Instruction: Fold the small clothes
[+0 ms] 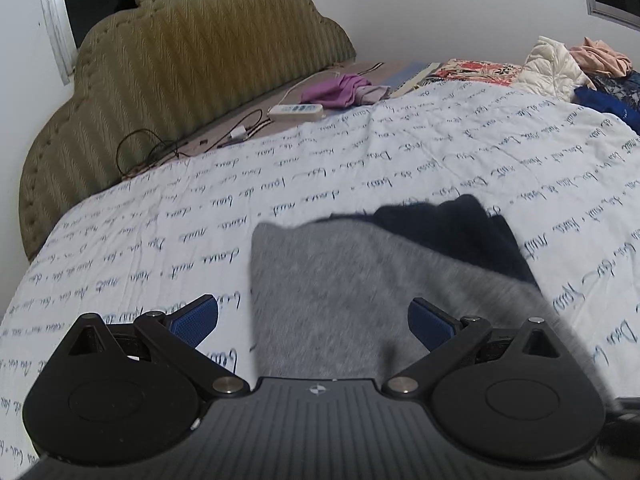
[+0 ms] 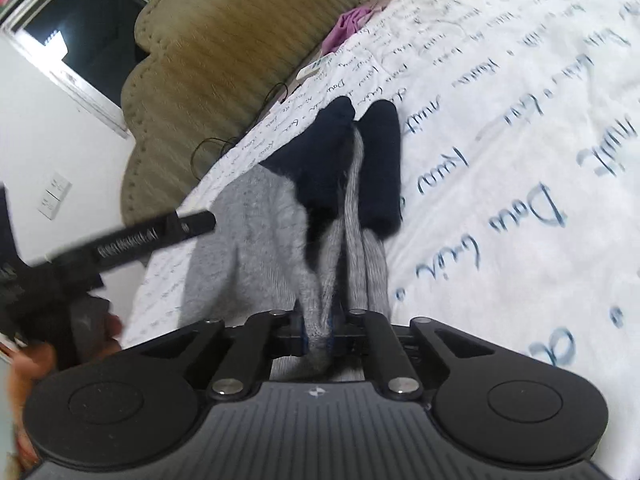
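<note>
Two grippers are working over the bed: the left gripper [image 1: 314, 318] and the right gripper [image 2: 318, 330]. Two grey socks [image 2: 248, 240] with navy toes are lying on one white bedspread [image 1: 360, 160]. One green headboard [image 1: 180, 60] is standing behind. One white power strip [image 1: 295, 112], one purple cloth [image 1: 340, 90] and one white jacket [image 1: 548, 66] are lying farther back.

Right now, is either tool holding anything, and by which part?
The right tool pinches the grey socks at their bunched grey ends, opposite the navy toes. The left tool is open, holding nothing.
</note>
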Motion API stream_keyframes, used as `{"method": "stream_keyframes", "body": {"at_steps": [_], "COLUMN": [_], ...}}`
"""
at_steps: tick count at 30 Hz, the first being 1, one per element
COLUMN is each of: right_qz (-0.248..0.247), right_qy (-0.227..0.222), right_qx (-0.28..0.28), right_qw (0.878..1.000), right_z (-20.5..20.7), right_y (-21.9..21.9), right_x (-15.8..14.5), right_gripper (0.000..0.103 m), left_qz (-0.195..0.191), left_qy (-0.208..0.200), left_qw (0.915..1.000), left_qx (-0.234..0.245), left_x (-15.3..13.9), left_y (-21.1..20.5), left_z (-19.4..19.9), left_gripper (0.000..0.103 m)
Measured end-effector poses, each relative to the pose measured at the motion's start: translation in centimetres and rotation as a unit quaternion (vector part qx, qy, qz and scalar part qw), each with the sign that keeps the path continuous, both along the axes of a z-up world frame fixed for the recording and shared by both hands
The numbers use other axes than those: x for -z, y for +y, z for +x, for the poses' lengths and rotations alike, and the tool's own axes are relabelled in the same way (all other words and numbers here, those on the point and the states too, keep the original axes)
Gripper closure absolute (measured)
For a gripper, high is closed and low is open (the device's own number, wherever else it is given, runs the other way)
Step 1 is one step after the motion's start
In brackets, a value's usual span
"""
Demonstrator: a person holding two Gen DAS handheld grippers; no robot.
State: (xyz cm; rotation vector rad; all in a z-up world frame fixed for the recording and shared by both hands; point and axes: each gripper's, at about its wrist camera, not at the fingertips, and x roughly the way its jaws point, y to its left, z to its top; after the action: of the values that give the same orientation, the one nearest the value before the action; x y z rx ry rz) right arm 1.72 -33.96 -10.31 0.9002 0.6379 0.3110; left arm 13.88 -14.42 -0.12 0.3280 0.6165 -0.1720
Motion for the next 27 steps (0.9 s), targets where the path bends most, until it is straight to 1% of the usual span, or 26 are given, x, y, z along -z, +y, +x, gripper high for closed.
{"method": "stream_keyframes", "body": {"at_steps": [3,5,7,8,9,10,11,12,13,14,16,17,19,23,24,25,26,27], "right_qz": [0.002,-0.017,-0.015,-0.023,-0.04,-0.062,-0.086,-0.11,-0.133,-0.153,-0.178,-0.177,-0.162,-0.141,-0.133,-0.128,-0.13,-0.137], "right_qy": [0.008,0.023,0.03,0.028,0.022,0.012,-0.001,-0.015,-0.03,-0.042,-0.046,-0.044,-0.037,0.001,0.013,0.024,0.035,0.038], "right_qx": [-0.011,-0.015,-0.028,-0.036,-0.038,-0.029,-0.015,0.001,0.018,0.027,0.033,0.03,0.019,0.006,0.005,0.005,0.012,0.022], "right_qw": [1.0,0.999,0.999,0.999,0.998,0.998,0.996,0.994,0.99,0.987,0.982,0.983,0.986,0.99,0.991,0.992,0.991,0.99], "right_z": [-1.1,-0.6,-0.1,-0.1,-0.3,-0.5,-0.6,-0.4,0.0,0.9,3.2,4.7,8.0,13.1,13.7,14.3,14.4,14.3], "right_y": [0.0,0.2,0.2,0.1,0.0,-0.5,-0.8,-1.1,-1.4,-1.5,-1.5,-1.4,-1.1,-0.4,-0.5,-0.4,-0.4,-0.5], "right_x": [0.3,0.6,0.4,0.0,-0.7,-1.5,-2.6,-3.6,-4.6,-5.2,-6.0,-6.1,-5.8,-4.5,-4.0,-3.5,-3.1,-2.8], "right_gripper": [0.097,0.097,0.096,0.093,0.087,0.083,0.066,0.036,0.025,0.022,0.022,0.022,0.022,0.023,0.034,0.048,0.077,0.086], "left_qz": [-0.008,-0.004,0.006,0.01,0.014,0.018,0.02,0.02,0.016,0.011,0.003,0.002,0.004,0.002,0.002,0.003,0.004,0.005], "left_qy": [0.01,0.015,0.013,0.009,0.005,-0.001,-0.003,-0.004,-0.003,0.0,0.007,0.009,0.011,0.023,0.026,0.029,0.031,0.032], "left_qw": [0.9999,0.9998,0.9998,0.9997,0.9997,0.9996,0.9996,0.9996,0.9997,0.9998,0.9998,0.9997,0.9996,0.9995,0.9994,0.9993,0.9993,0.9992], "left_qx": [0.007,0.013,0.014,0.018,0.021,0.021,0.02,0.019,0.018,0.018,0.02,0.022,0.024,0.022,0.023,0.023,0.023,0.023], "left_x": [0.4,1.0,1.4,1.5,1.6,1.7,1.7,1.8,1.8,1.8,1.9,2.0,2.2,2.7,2.9,3.0,3.2,3.3], "left_y": [0.2,-0.2,-0.5,-0.5,-0.4,-0.4,-0.4,-0.3,-0.3,-0.3,-0.4,-0.5,-0.7,-0.7,-0.7,-0.7,-0.7,-0.6], "left_z": [-0.5,-0.7,-1.0,-1.2,-1.5,-1.7,-1.9,-1.9,-1.9,-2.0,-2.1,-2.2,-2.5,-2.8,-2.8,-2.8,-2.9,-2.9], "left_gripper": [0.0,0.0,0.001,0.0,0.0,0.0,0.0,0.0,0.0,0.0,0.0,0.0,0.0,0.0,0.0,0.0,0.0,0.0]}}
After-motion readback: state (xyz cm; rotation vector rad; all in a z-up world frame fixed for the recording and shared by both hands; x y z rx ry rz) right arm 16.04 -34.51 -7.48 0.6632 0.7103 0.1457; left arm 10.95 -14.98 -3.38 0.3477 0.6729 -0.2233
